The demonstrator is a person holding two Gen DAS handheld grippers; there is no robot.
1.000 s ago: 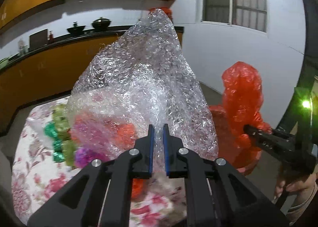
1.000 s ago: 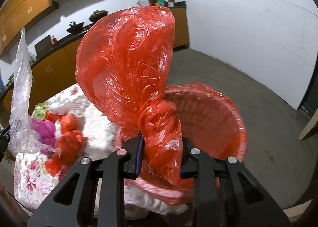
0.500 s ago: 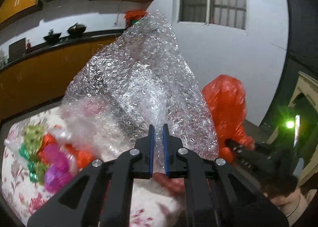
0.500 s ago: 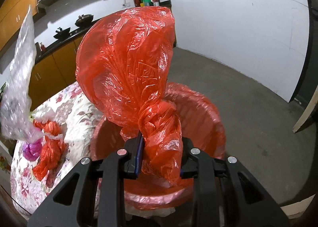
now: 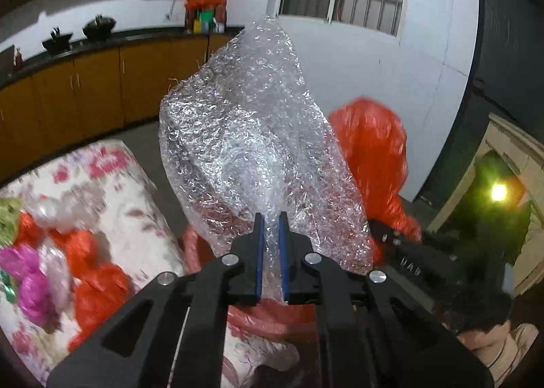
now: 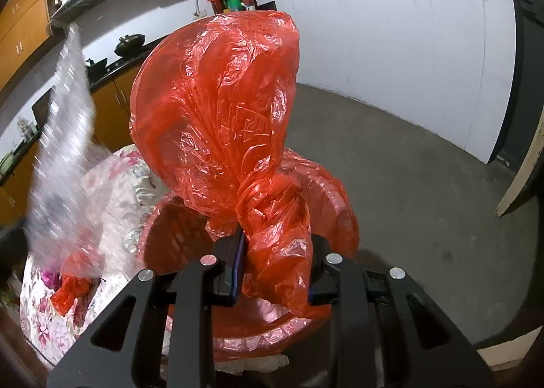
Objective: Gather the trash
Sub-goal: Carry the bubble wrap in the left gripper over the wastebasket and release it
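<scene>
Left gripper [image 5: 270, 218]: jaws drawn close together, clamped on the lower edge of a sheet of bubble wrap [image 5: 251, 150]. The sheet stands up and forward from between the blue pads, wide in the middle and narrowing to a point at the top. It is held in the air, past the edge of the table with the floral cloth [image 5: 136, 191] and over the red-lined bin [image 5: 272, 315] that shows just under the gripper.

Right gripper [image 6: 275, 242]: clenched on the twisted neck of a red plastic bag [image 6: 217, 109]. The bag balloons upward and slightly left from the pinch; a crumpled tail hangs down between the fingers. Directly beyond and below it is the open red-lined bin [image 6: 326, 184], its liner folded over the rim. The bag is held above the bin mouth, not resting in it.

Pose: both grippers point forward and somewhat downward, side by side. In the left wrist view the right gripper [image 5: 391, 235] sits to the right with the red bag [image 5: 370, 153] above it; in the right wrist view the bubble wrap [image 6: 64, 150] is a blurred streak at left.

On the table: loose red [image 5: 98, 282], pink [image 5: 30, 282] and green scraps [image 5: 6, 218], well apart from both grippers
</scene>
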